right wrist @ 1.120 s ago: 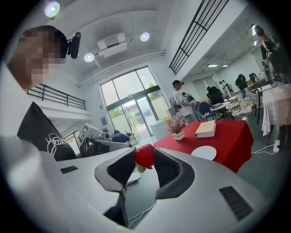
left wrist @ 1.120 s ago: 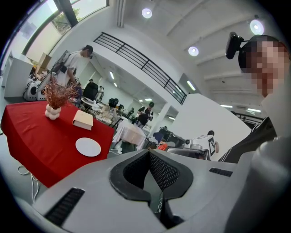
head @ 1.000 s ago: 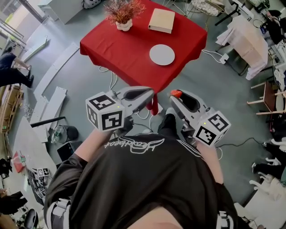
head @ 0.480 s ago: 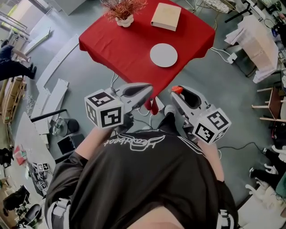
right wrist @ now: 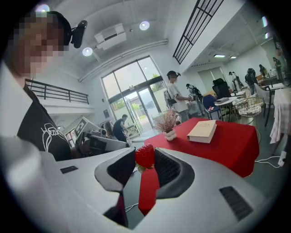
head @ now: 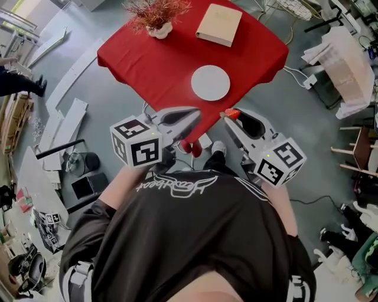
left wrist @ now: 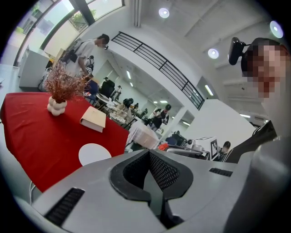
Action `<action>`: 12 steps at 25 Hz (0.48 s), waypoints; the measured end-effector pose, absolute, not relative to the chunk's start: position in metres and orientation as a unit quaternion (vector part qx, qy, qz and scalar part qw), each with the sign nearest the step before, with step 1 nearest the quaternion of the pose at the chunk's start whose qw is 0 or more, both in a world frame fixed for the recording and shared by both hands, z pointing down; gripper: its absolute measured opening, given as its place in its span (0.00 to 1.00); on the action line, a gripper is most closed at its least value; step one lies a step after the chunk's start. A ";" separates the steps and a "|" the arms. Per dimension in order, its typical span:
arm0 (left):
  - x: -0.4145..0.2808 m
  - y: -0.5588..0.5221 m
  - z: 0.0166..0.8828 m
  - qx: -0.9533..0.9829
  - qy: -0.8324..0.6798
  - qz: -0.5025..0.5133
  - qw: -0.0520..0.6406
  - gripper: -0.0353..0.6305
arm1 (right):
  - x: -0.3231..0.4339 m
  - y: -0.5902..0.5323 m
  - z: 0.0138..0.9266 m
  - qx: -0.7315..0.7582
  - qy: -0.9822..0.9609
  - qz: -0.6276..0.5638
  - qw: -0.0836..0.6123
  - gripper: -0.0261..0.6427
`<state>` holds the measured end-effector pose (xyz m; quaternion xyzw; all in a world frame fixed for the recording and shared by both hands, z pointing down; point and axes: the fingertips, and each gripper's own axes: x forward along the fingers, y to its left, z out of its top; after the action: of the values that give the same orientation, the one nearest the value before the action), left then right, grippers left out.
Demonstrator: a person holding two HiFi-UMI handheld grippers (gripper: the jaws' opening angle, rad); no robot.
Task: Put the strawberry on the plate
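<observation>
R gripper (head: pixel 228 120) clamps small red strawberry (right wrist: pixel 144 155) just short of red-clothed table (head: pixel 153 65) w/ round white plate (head: pixel 210 82); L gripper (left wrist: pixel 148 154) closed, empty

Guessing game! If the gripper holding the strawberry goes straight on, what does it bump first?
Probably the near corner of the red table, straight ahead of the right gripper and its strawberry; depth is hard to judge.

Bright, even indoor light. Ceiling spots (left wrist: pixel 163 12) high above the counter (head: pixel 165 59); glass doors (right wrist: pixel 134 98) behind it glare pale. Shadows faint. Strong fisheye bending, dark corners in gripper views. Strawberry (right wrist: pixel 145 155) sharp.
</observation>
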<state>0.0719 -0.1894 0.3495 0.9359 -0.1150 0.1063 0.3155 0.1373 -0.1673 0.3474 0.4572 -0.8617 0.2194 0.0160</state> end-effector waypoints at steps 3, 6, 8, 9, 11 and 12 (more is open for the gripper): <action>0.085 -0.202 0.354 0.933 -0.117 0.105 0.323 0.06 | 0.149 -0.181 0.351 0.453 -0.863 0.223 0.021 0.22; 0.095 -0.214 0.362 0.930 -0.119 0.109 0.329 0.06 | 0.157 -0.195 0.357 0.448 -0.864 0.229 0.026 0.22; 0.101 -0.219 0.368 0.929 -0.118 0.113 0.332 0.06 | 0.162 -0.203 0.362 0.443 -0.865 0.235 0.028 0.22; 0.104 -0.221 0.371 0.929 -0.118 0.115 0.332 0.06 | 0.163 -0.206 0.364 0.440 -0.865 0.239 0.028 0.22; 0.107 -0.224 0.377 0.927 -0.118 0.118 0.335 0.06 | 0.165 -0.213 0.367 0.435 -0.866 0.247 0.025 0.22; 0.108 -0.227 0.381 0.926 -0.120 0.118 0.339 0.06 | 0.166 -0.217 0.369 0.433 -0.866 0.249 0.026 0.22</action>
<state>0.1081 -0.2267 0.3808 0.9258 -0.1196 0.1181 0.3385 0.1661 -0.2167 0.3689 0.4331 -0.8659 0.2489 0.0257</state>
